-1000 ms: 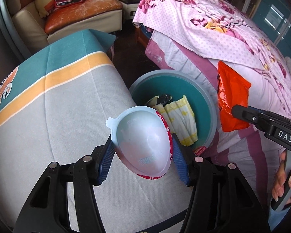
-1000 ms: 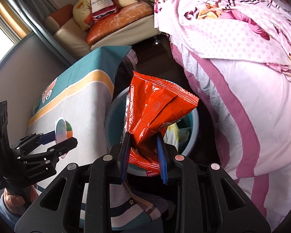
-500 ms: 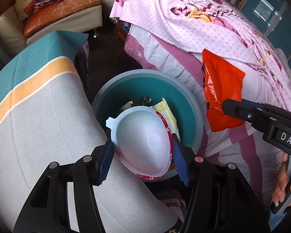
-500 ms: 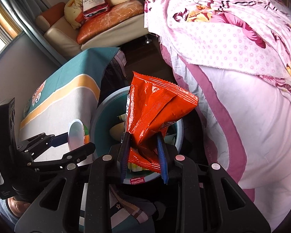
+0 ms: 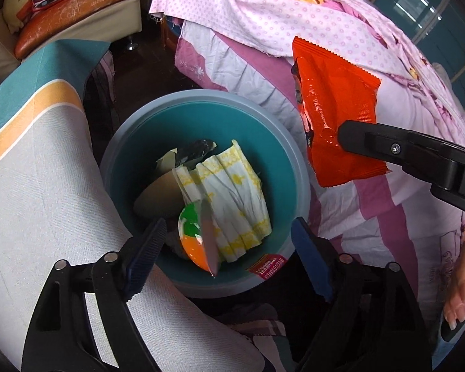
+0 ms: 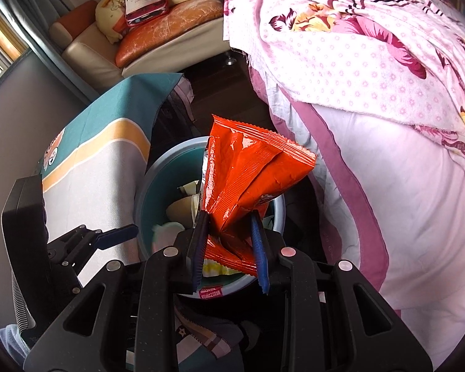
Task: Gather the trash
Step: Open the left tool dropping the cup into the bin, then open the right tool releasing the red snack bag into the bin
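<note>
Bin [image 5: 294, 167] between striped cloth [image 5: 46, 186] and bed [image 5: 418, 99]; left gripper [image 5: 226, 245] wide, right gripper [image 6: 231, 241] holding wrapper [image 6: 251, 179].

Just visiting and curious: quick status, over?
Left gripper just opened, cup dropping into bin. Right gripper clamps orange wrapper above bin. Nothing blocking.

Below me, a dark floor [image 5: 145, 62] carries a round teal bin [image 5: 139, 142] with a pale grey rim, standing between two pieces of furniture. To its left is my worktop [image 5: 40, 186], draped in a cloth that is grey, with an orange stripe and a teal edge; the part of it in view is bare. To its right is a bed [image 6: 403, 217], covered by a pale pink sheet with mauve bands. A pink floral, dotted blanket [image 6: 341, 46] lies on top of that sheet.
</note>
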Available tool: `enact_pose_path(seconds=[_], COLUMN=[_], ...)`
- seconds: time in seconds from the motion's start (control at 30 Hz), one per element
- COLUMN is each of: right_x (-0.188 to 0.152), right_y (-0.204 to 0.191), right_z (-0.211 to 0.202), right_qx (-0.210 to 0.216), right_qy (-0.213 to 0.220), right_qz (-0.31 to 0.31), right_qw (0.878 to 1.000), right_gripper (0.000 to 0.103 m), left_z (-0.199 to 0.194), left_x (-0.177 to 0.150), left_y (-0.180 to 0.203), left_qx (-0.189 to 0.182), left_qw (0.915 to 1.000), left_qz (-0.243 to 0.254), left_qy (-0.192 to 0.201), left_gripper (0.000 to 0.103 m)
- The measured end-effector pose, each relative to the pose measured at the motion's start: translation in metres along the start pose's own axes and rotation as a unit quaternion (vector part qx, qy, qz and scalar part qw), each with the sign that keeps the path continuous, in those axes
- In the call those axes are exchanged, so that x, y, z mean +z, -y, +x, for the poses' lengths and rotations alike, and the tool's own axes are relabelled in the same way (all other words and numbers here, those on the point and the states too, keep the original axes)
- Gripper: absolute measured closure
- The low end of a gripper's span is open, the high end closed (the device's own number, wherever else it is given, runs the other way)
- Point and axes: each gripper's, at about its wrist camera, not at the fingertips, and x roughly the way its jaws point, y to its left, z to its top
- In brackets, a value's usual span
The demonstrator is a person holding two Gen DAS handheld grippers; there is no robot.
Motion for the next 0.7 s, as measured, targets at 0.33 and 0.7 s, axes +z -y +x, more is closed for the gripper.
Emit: enact_pose_path(seconds=[0.33,0.7], right_x=[-0.002,-0.004], right_y=[-0.009,-0.029], right_z=[0.005,0.01], right_qx=[-0.004,-0.007], right_qy=[-0.009,-0.016], right_qz=[-0.004,-0.023], right_qw=[1.0,1.0], right_gripper=[0.075,0.075], left_z=[-0.019,-0.047], left_x=[-0.004,-0.01], left_y=[-0.029,-0.06], left_qx=[0.014,0.022], left_qw=[0.9991,0.9959], left_qz=[-0.038,-0.078], left_qy=[0.01,0.04], left_gripper=[0.011,0.009])
